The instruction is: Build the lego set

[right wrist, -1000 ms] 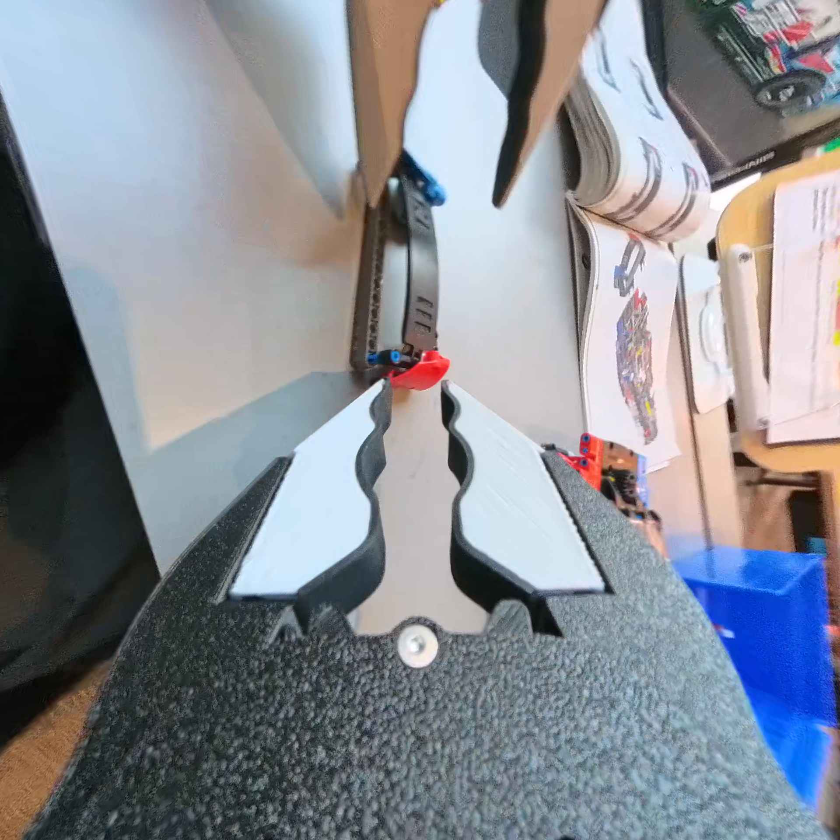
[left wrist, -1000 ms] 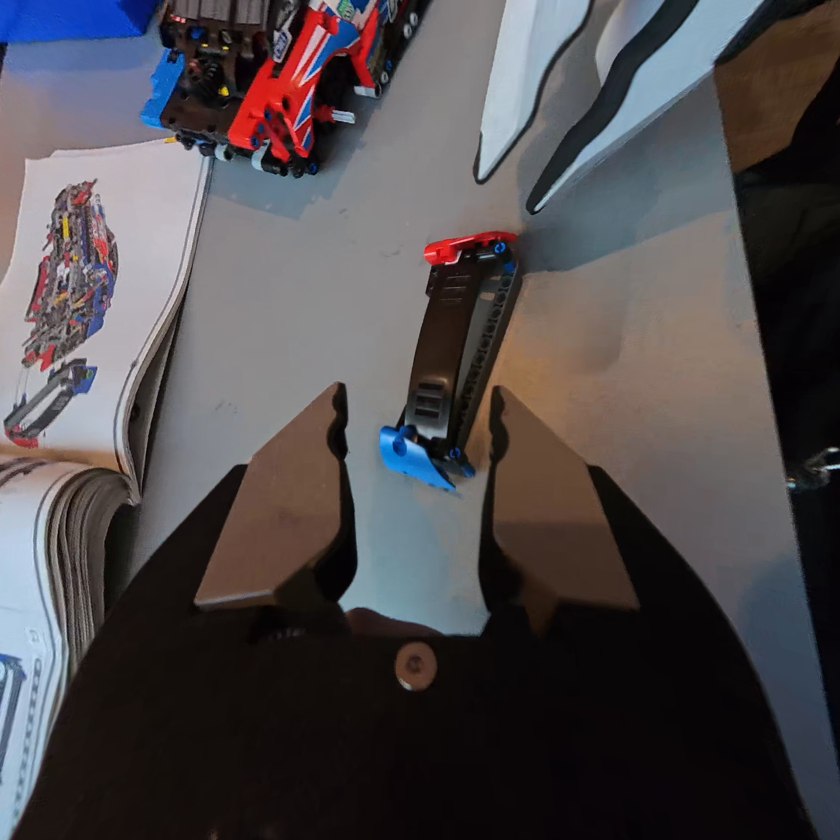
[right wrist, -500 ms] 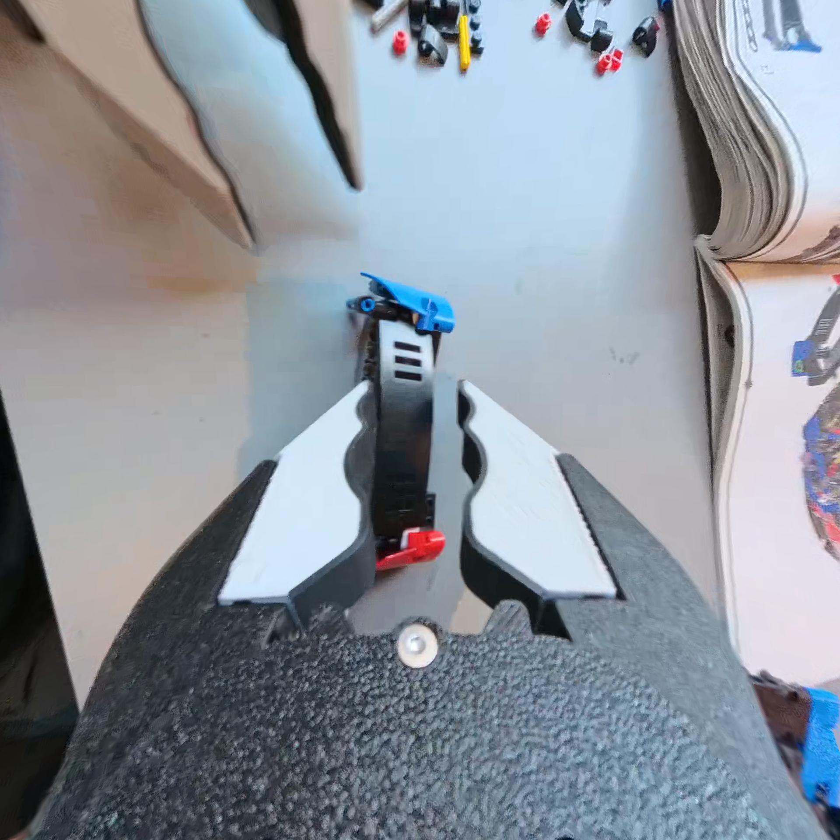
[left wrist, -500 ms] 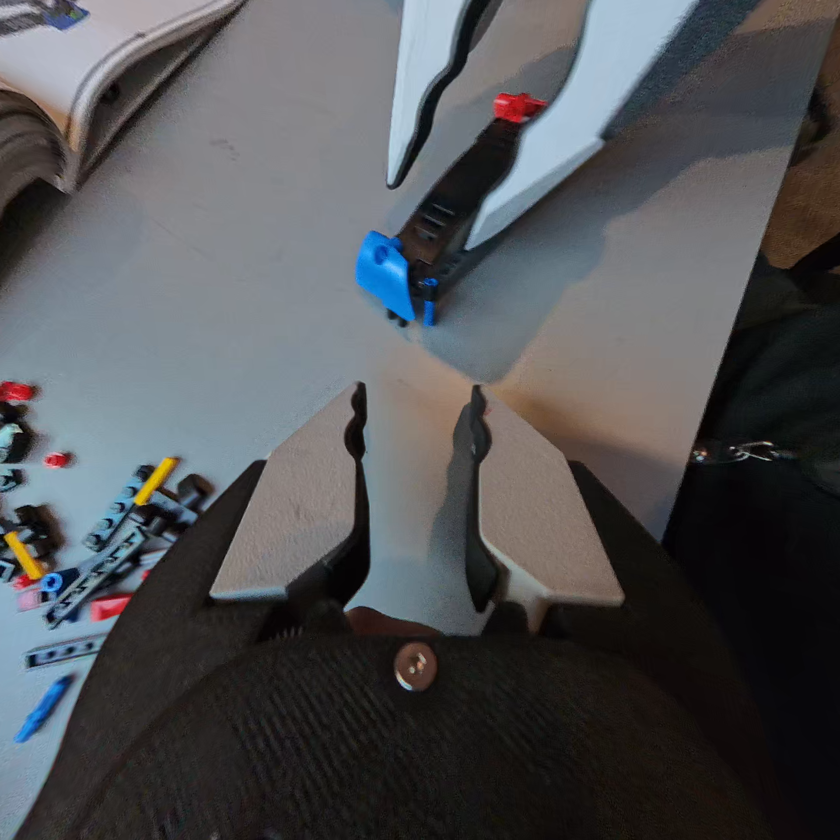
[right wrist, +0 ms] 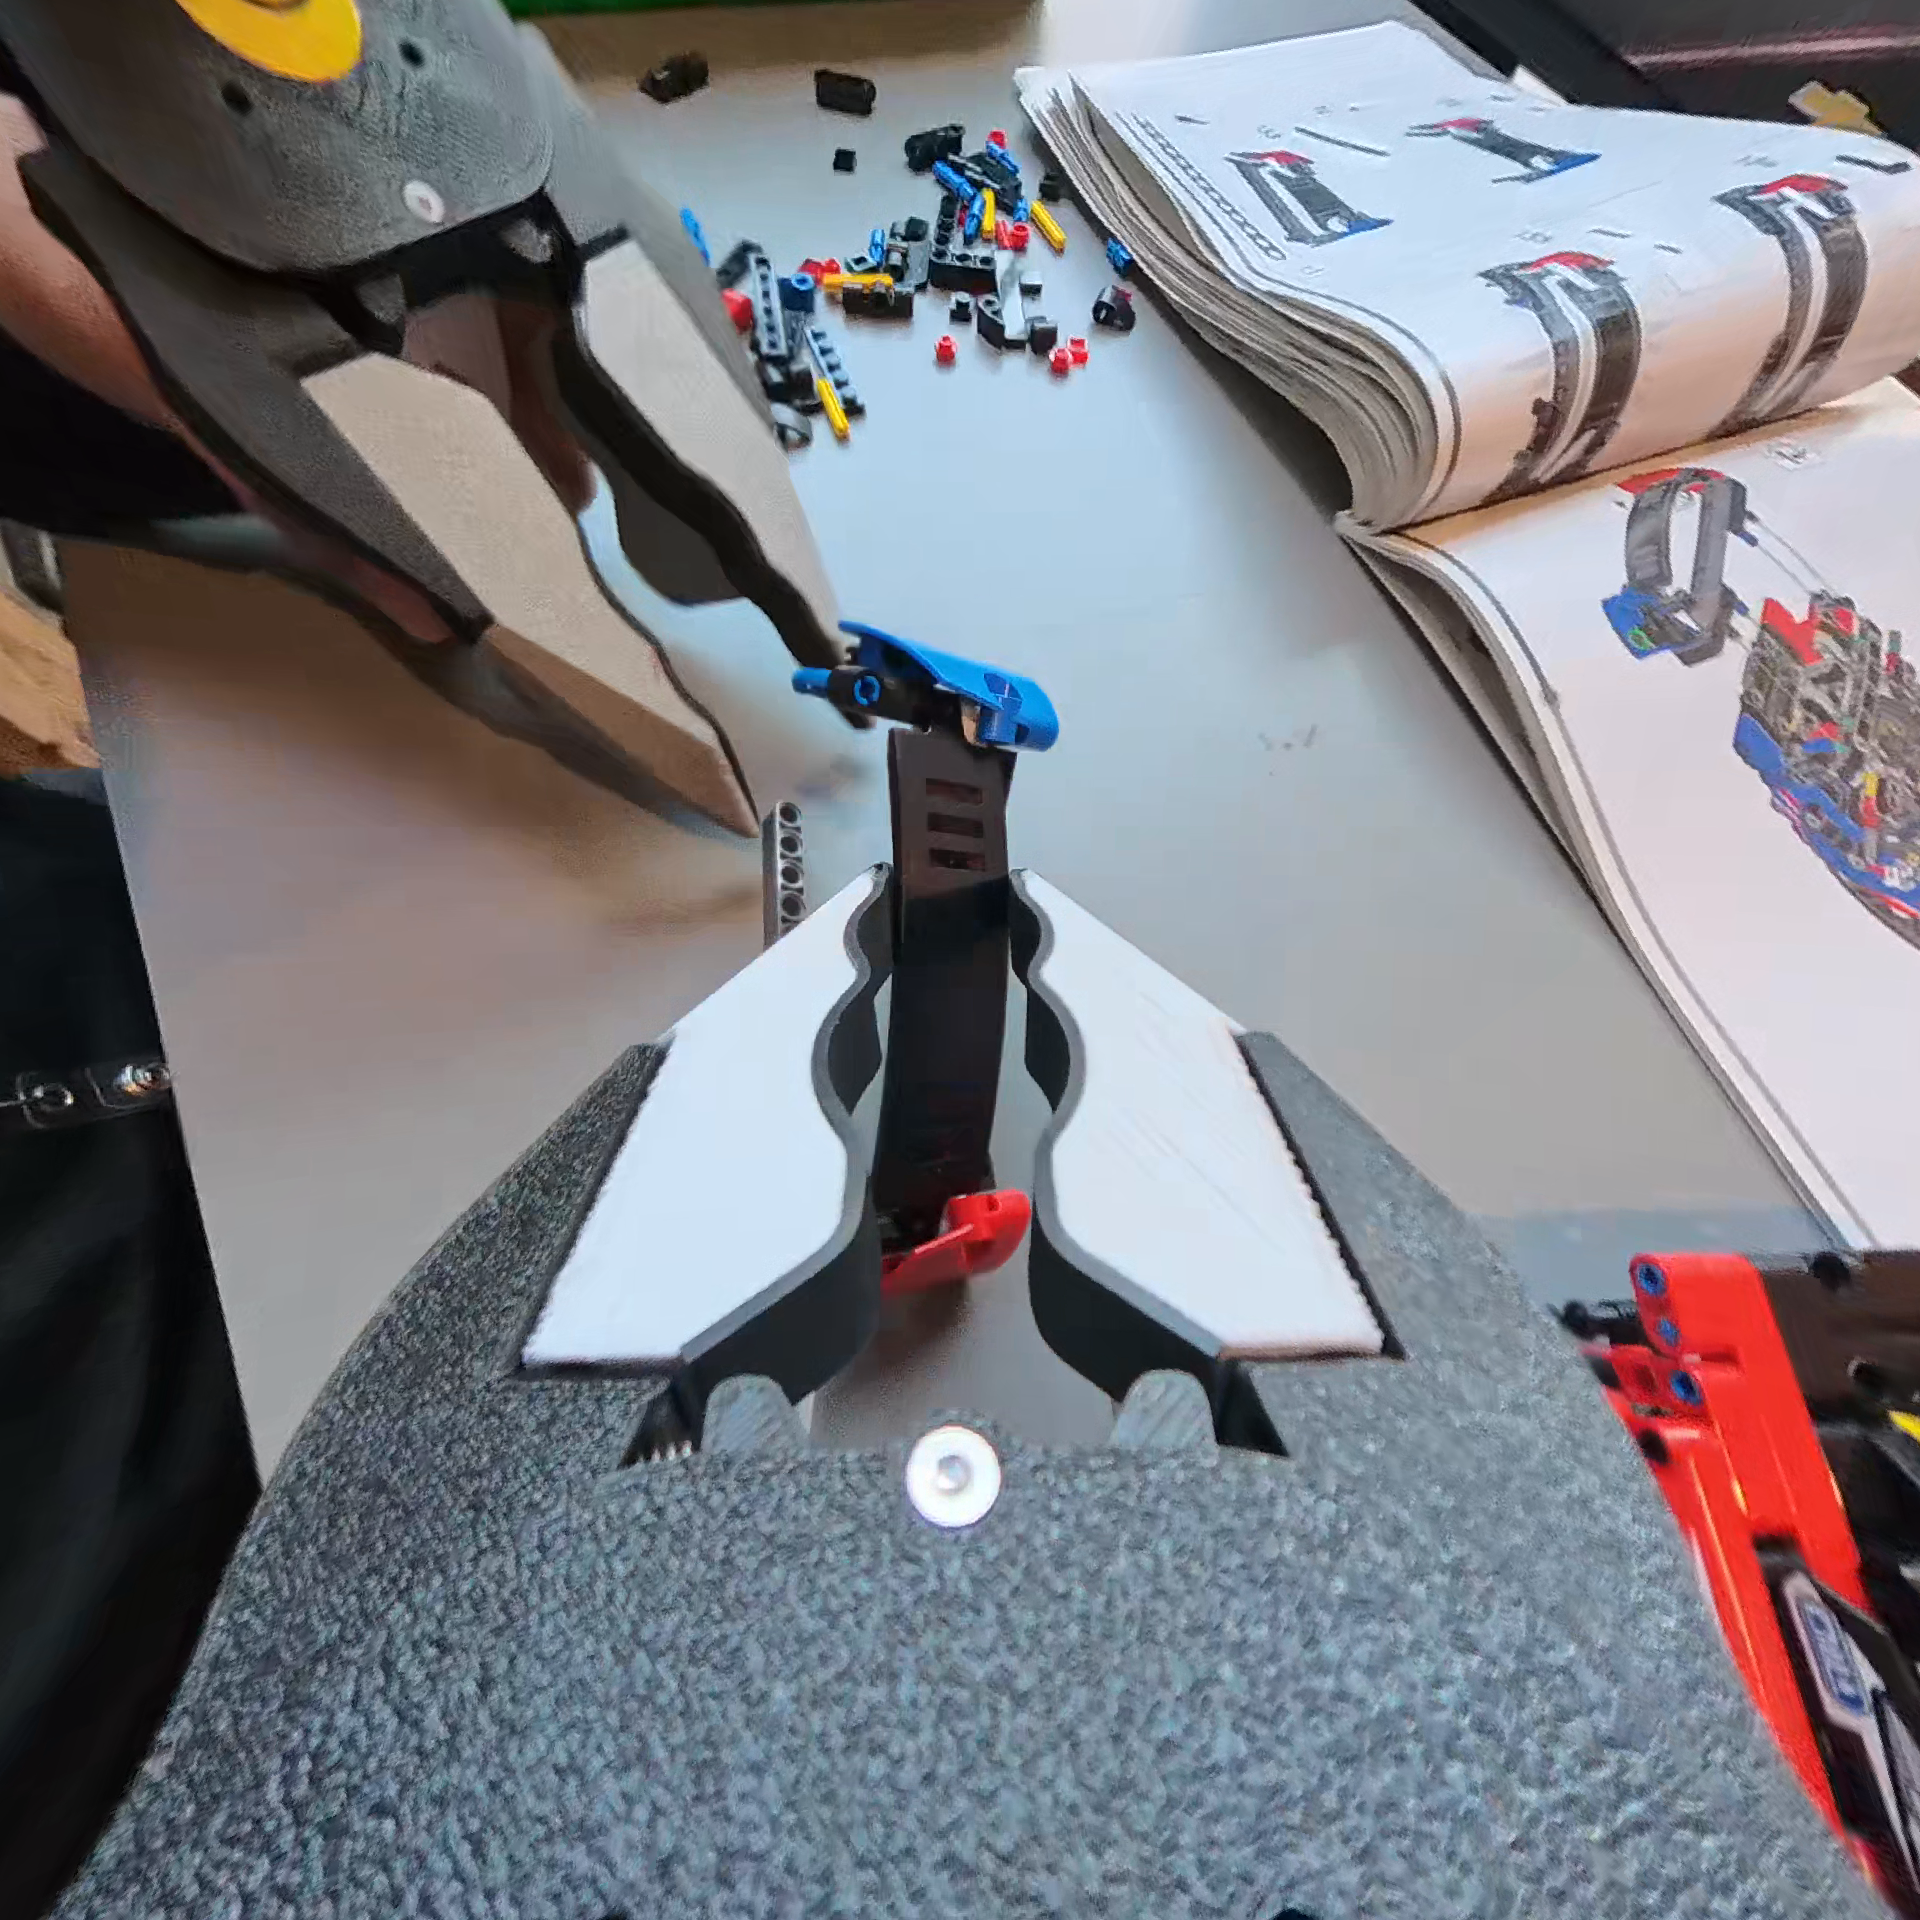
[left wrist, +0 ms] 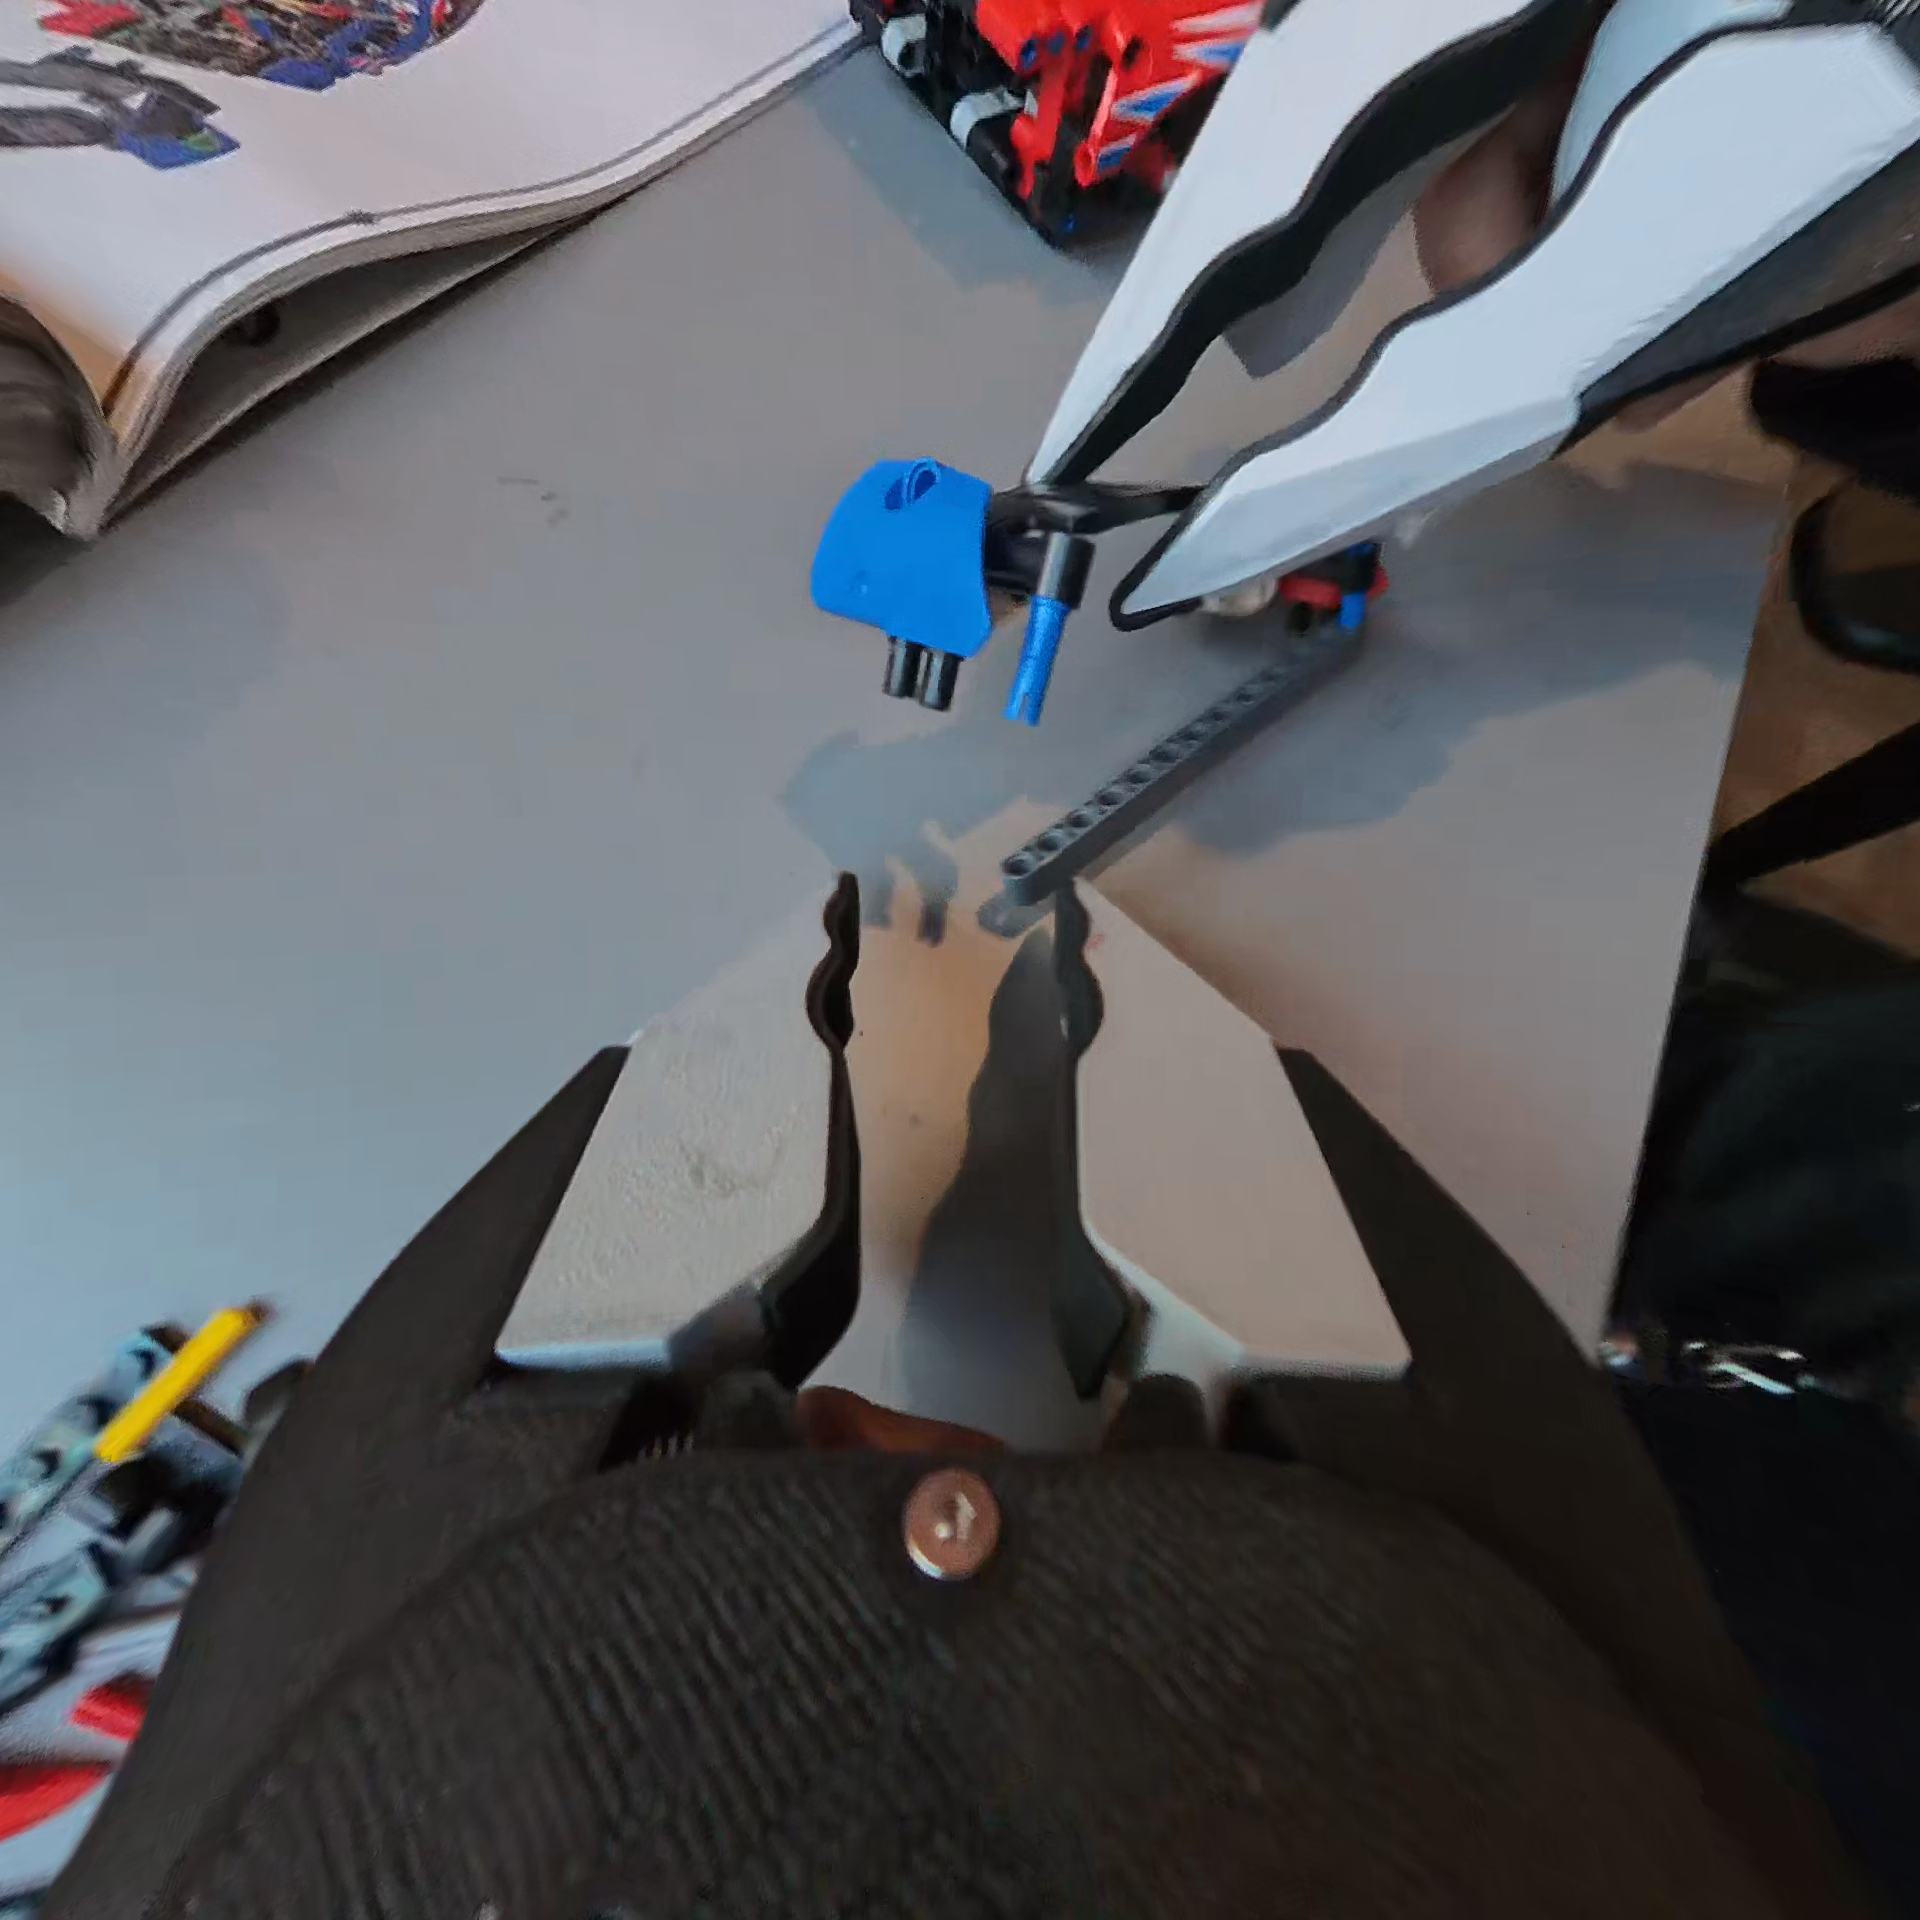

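The right gripper [right wrist: 951, 883] has its fingers closed on the black curved panel [right wrist: 948, 935], holding its blue end piece [left wrist: 902, 561] up off the grey tabletop [left wrist: 416, 727]. The left gripper [left wrist: 956, 904], fingers parted and holding nothing, sits near the grey beam [left wrist: 1174, 774] under that panel. The instruction booklet [right wrist: 1558, 343] lies well apart from the panel.

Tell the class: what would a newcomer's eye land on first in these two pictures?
First, the black curved panel with a blue end piece, clamped in the right gripper above the grey table. Then the open left gripper just beyond it, and the instruction booklet lying open to the right.
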`<action>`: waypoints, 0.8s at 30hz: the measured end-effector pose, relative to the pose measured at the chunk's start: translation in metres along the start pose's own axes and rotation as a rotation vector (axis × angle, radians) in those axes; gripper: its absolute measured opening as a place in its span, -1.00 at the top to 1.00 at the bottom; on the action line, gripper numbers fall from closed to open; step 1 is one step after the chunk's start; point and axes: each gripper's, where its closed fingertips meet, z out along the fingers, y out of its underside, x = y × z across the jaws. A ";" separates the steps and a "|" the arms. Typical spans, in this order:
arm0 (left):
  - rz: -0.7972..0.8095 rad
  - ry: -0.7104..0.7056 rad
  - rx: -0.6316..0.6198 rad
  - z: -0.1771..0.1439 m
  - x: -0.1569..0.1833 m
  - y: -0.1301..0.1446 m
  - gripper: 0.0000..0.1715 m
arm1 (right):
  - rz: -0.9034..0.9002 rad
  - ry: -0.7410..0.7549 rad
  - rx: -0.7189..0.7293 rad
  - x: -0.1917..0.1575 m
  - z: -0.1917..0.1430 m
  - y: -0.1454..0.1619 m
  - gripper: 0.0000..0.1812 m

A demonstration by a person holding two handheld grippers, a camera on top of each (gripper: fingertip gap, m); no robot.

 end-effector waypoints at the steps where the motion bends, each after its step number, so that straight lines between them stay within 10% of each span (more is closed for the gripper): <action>1: 0.036 -0.026 -0.022 0.001 -0.006 0.000 0.54 | -0.003 0.010 -0.009 0.001 -0.001 0.003 0.76; 15: 0.155 0.288 -0.026 0.001 0.015 -0.019 0.35 | -0.022 -0.042 0.066 -0.002 -0.006 0.004 0.75; 24: 0.235 0.087 -0.127 0.008 -0.006 0.003 0.50 | -0.049 0.019 0.046 0.006 -0.008 0.008 0.75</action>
